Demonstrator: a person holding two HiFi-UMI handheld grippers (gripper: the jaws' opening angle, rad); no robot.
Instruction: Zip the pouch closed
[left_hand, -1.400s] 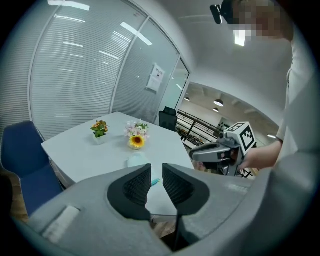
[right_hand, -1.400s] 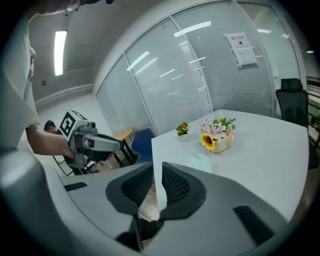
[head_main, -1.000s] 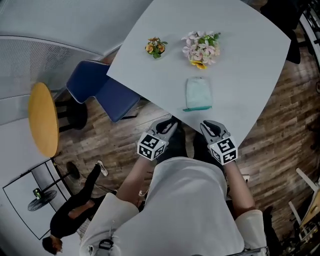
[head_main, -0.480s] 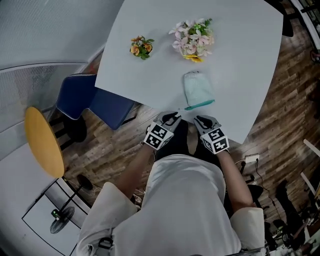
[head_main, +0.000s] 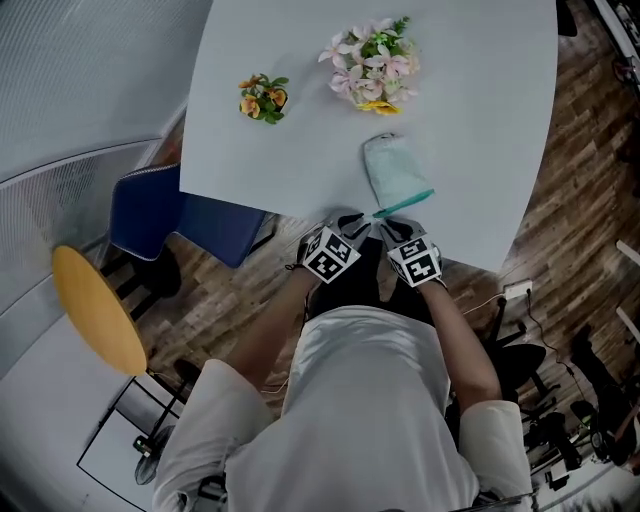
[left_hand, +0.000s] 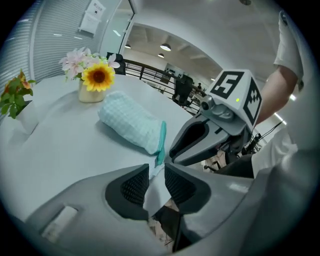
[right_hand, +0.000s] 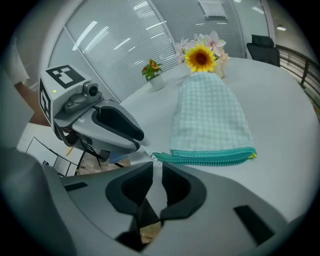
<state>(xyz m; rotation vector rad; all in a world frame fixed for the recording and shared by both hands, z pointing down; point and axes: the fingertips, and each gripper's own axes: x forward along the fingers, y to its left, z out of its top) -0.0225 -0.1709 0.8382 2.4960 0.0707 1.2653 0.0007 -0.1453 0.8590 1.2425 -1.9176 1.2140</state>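
You are holding the left gripper and the right gripper side by side at the near edge of the bench. Both sets of jaws are standing slightly parted and gripping nothing. The pale green pouch is lying just beyond them, its teal zipper facing you, with the flowers sitting behind it.

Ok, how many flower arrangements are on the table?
2: the sunflower bouquet just beyond the pouch, and the small orange-flowered plant to its left. Nothing looks hidden.
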